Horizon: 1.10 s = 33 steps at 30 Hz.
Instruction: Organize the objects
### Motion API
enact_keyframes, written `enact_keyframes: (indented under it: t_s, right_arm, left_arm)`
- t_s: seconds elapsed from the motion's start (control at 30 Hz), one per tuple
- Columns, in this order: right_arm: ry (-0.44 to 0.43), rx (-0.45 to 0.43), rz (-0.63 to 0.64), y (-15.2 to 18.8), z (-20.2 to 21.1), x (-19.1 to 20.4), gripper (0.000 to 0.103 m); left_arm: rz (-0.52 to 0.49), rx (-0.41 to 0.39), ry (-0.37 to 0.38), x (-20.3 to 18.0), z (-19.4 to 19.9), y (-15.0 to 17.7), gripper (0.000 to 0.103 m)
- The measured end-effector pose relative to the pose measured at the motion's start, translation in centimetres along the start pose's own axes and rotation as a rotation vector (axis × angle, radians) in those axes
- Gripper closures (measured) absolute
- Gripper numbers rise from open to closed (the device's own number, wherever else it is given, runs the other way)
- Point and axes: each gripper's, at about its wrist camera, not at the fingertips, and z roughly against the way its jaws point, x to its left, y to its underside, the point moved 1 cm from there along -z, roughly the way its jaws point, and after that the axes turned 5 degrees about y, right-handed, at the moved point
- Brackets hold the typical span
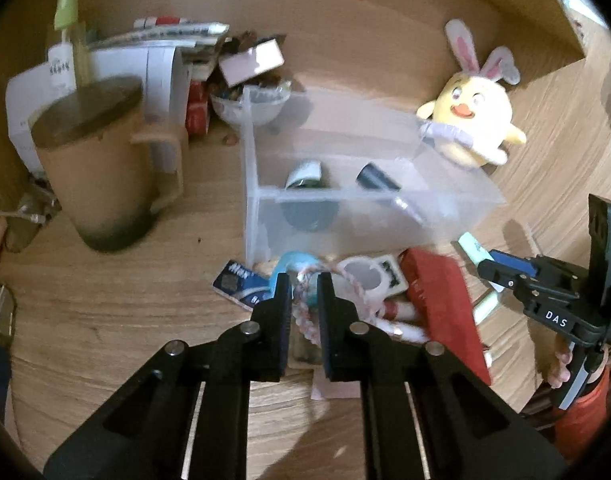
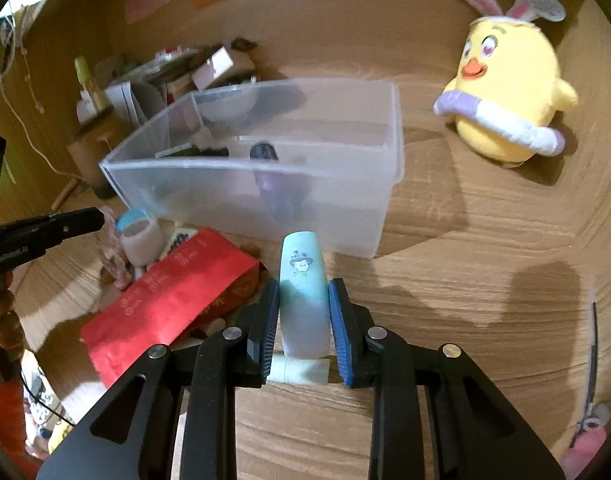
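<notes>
My left gripper [image 1: 303, 280] is shut on a pink-and-white braided cord [image 1: 302, 320] that lies in the pile in front of the clear plastic box [image 1: 345, 196]. In the right wrist view the same cord [image 2: 115, 264] hangs by the left gripper's tips [image 2: 99, 216]. My right gripper [image 2: 303, 286] is shut on a pale blue-green tube [image 2: 303, 272] with a cartoon print, held upright just before the box [image 2: 245, 166]. The box holds a few dark cylindrical items. A red packet [image 2: 173, 300] lies between the two grippers.
A yellow chick plush [image 2: 505, 92] with rabbit ears sits right of the box. A lidded brown mug [image 1: 101, 168] stands at the left, with papers, a bowl and cartons behind it. A small jar [image 2: 139, 236] and a blue card [image 1: 237, 280] lie in the pile.
</notes>
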Motion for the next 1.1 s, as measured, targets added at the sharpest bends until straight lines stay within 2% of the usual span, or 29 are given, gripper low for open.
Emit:
enact_keyframes:
  t_s: [0.2, 0.23, 0.27, 0.33, 0.43, 0.5, 0.53, 0.57, 0.8, 1.1]
  right_arm:
    - [0.002, -0.039, 0.004, -0.5, 1.6, 0.0, 0.08]
    - [0.001, -0.044, 0.001, -0.6, 1.8, -0.1, 0.08]
    - [-0.004, -0.048, -0.001, -0.6, 2.0, -0.2, 0.08]
    - [-0.008, -0.057, -0.003, -0.6, 2.3, -0.3, 0.08]
    - [-0.013, -0.07, -0.011, -0.7, 2.7, -0.5, 0.08]
    - [-0.02, -0.079, -0.019, -0.9, 2.8, -0.6, 0.08]
    - [-0.021, -0.084, -0.022, -1.0, 2.9, -0.6, 0.08]
    - [-0.023, -0.088, -0.024, -1.1, 2.9, -0.5, 0.08]
    - [-0.04, -0.141, -0.034, -2.2, 4.0, -0.6, 0.08]
    - [-0.049, -0.211, -0.04, -4.5, 4.8, -0.7, 0.08]
  left_arm:
    - [-0.027, 0.014, -0.036, -0.2, -0.4, -0.2, 0.091]
    - [-0.023, 0.03, -0.044, 0.0, -0.7, 0.0, 0.087]
    - [-0.017, 0.039, -0.045, 0.2, -0.9, 0.2, 0.078]
    - [0.015, 0.063, -0.015, 0.8, -1.5, 0.6, 0.067]
    - [0.025, 0.075, -0.011, 0.8, -2.1, 1.0, 0.066]
    - [0.029, 0.073, -0.013, 0.8, -2.4, 1.0, 0.078]
    - [0.032, 0.073, -0.011, 0.8, -2.4, 0.9, 0.092]
    - [0.033, 0.072, -0.009, 0.7, -2.4, 0.8, 0.094]
    - [0.001, -0.03, -0.035, -0.3, 0.6, -0.3, 0.096]
    - [-0.029, -0.13, 0.0, -2.0, 3.6, -3.4, 0.096]
